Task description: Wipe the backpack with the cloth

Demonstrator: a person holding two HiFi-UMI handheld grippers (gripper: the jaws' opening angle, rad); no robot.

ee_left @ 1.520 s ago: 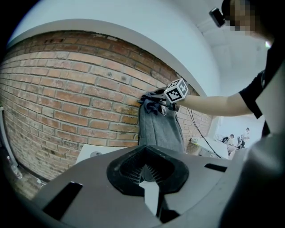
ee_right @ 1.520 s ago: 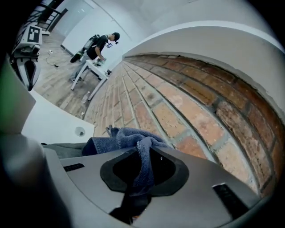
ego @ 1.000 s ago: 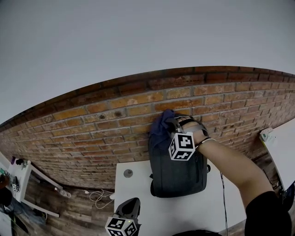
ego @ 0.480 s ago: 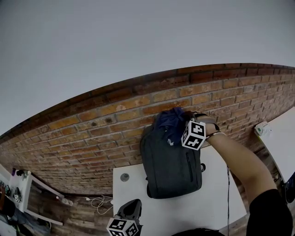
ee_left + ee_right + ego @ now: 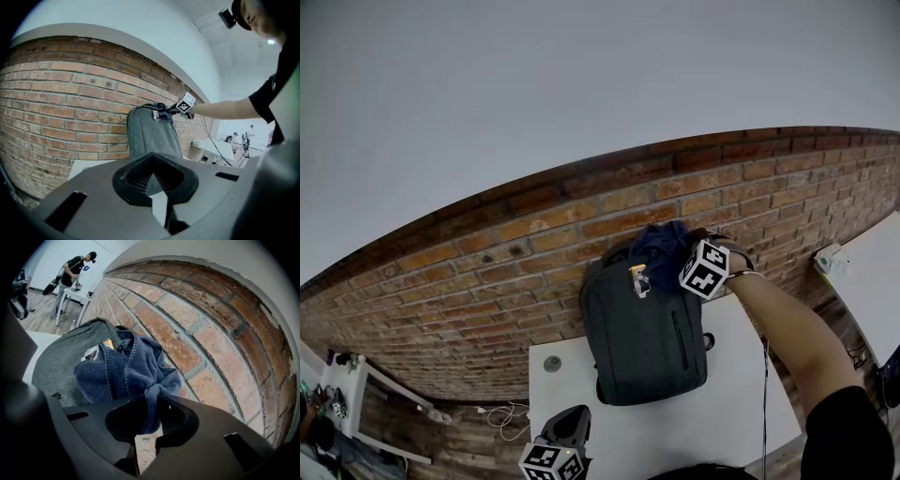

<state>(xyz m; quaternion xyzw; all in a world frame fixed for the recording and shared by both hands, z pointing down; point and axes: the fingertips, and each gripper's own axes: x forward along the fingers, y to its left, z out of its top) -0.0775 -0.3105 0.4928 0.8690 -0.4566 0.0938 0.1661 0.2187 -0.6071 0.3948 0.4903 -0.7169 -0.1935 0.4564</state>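
Observation:
A dark grey backpack (image 5: pixel 642 333) stands upright on the white table (image 5: pixel 581 394) and leans on the brick wall. My right gripper (image 5: pixel 677 255) is at its top right corner, shut on a bunched blue cloth (image 5: pixel 661 246) that rests against the backpack's top. In the right gripper view the cloth (image 5: pixel 126 371) hangs from the jaws over the backpack (image 5: pixel 56 369), beside a small tag (image 5: pixel 91 352). My left gripper (image 5: pixel 561 441) is low at the table's near edge, apart from the backpack (image 5: pixel 151 133), with its jaws together and nothing in them.
The brick wall (image 5: pixel 487 272) runs right behind the backpack. A small round disc (image 5: pixel 551 363) lies on the table at the left. A cable (image 5: pixel 764 375) hangs off the right edge. A second white table (image 5: pixel 872 281) stands at the right. A person (image 5: pixel 75 268) stands far off.
My right gripper has carried the cloth rightward across the backpack's top, from its left corner to its right. A small tag now shows below the cloth. The left gripper stayed put.

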